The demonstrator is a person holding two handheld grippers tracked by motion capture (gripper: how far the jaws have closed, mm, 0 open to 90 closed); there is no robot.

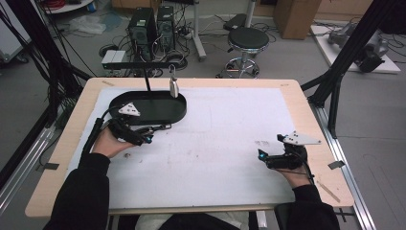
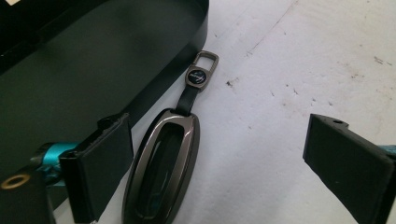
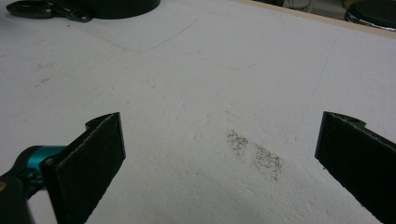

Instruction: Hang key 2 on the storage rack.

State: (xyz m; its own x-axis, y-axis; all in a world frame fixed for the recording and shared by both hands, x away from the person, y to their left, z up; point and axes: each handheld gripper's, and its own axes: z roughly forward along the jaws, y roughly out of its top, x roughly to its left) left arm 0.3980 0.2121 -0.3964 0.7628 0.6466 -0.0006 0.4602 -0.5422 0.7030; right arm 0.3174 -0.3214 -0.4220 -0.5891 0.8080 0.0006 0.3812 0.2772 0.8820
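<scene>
Nearest the person, the right gripper (image 1: 268,158) rests low over the white mat (image 1: 215,143) at the right side of the table (image 1: 297,93), with the hand behind it. In the right gripper view its two black jaws stand wide apart with nothing between them, above a grey smudge (image 3: 254,154) on the mat.

Further in and to the left, the left gripper (image 1: 143,136) lies close to the near edge of the black oval tray (image 1: 177,112). In the left gripper view its jaws are spread, and a dark metal key fob (image 2: 163,172) lies flat on the mat between them, close beside the left jaw and well apart from the right one. Neither pad presses on it. The fob's short strap leads to a small metal clasp (image 2: 201,70), which lies just beside the tray's wall; whether it touches the wall I cannot tell.

On the tray stands a thin black post with a crossbar (image 1: 143,64), and a silvery item (image 1: 174,86) hangs from the bar's right end.

Beyond the table, on the floor, stand a black stool (image 1: 247,40) and two computer towers (image 1: 153,26).
</scene>
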